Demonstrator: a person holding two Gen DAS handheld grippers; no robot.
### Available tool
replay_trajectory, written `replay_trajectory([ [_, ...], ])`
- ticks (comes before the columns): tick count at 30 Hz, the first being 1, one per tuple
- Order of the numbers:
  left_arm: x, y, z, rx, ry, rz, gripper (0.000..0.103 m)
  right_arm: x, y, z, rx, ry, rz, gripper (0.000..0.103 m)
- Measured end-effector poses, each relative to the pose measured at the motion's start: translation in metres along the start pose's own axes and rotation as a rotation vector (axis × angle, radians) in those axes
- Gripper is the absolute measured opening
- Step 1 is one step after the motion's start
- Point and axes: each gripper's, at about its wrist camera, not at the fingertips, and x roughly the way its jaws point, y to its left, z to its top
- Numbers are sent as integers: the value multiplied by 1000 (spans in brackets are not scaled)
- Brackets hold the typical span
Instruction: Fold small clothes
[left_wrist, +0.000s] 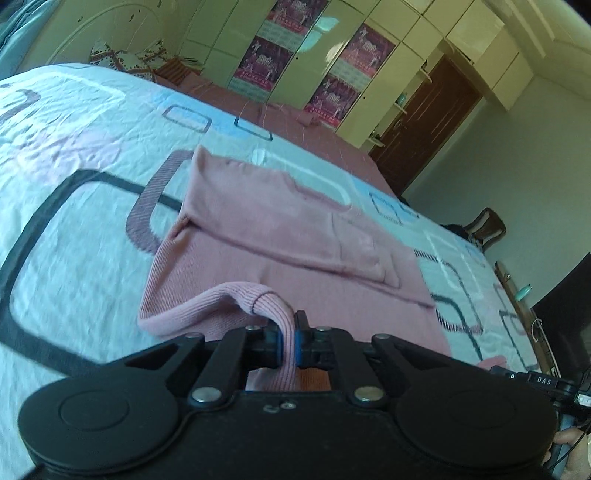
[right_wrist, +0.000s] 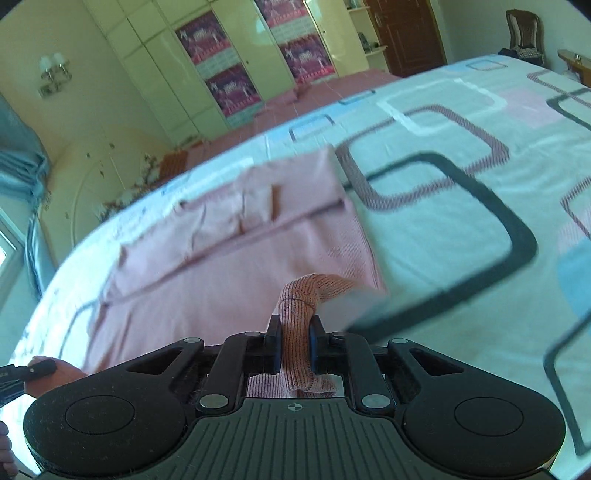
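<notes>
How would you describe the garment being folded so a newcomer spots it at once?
Start at the bed, covered by a white sheet printed with rounded rectangles. Flat on it lies a pink ribbed knit top, one sleeve already folded across it. It is the only plain pink piece there, with its near edge pinched in both the left gripper and right gripper.

Right claw (right_wrist: 294, 345) pinching pink garment (right_wrist: 229, 266)

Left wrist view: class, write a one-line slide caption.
Left gripper shut on the pink sweater hem over the patterned bedsheet.
</notes>
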Motion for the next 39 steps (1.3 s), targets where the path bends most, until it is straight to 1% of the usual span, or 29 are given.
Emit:
replay_trajectory([
  [4,31,-7,47,9,-71,5,5,27,4,52,-4,-48,5,13],
  [7,65,-6,81,-10,-94,17,5,57,2,94,22,-68,18,13],
  [9,91,-3,100,-16,-100,42,5,83,-1,120,55,-67,23,13],
  [14,155,6,135,-36,-83,107,5,163,-11,170,142,-17,24,13],
  [18,198,14,152,-50,-58,162,5,220,-22,191,214,29,9,13],
  [20,218,18,158,-36,-36,196,5,242,-29,198,241,48,3,13],
  [21,227,20,159,-25,-20,212,7,252,-32,200,252,65,2,13],
  [23,241,22,160,-8,17,243,17,269,-38,202,267,93,-8,14],
  [24,242,25,159,-16,31,248,22,275,-40,203,271,99,-17,18],
  [25,243,28,159,-27,43,241,24,278,-43,204,269,105,-17,34],
  [26,241,31,159,-31,46,228,32,278,-45,205,268,101,-19,42],
  [27,238,32,159,-24,38,221,54,274,-48,207,261,77,-21,58],
  [28,232,32,159,-9,18,224,68,269,-50,209,249,51,-20,65],
  [29,224,32,159,14,-17,226,85,264,-51,211,233,28,-14,66],
  [30,217,31,159,38,-39,222,86,260,-53,214,213,15,-3,66],
  [31,212,31,161,55,-43,212,86,257,-55,216,195,10,7,66],
  [33,210,33,164,84,-29,189,86,255,-57,221,157,-5,27,66],
  [35,220,33,167,135,2,189,86,258,-57,222,104,-2,38,66],
  [39,251,32,168,192,47,204,83,282,-46,217,-3,47,42,66],
])
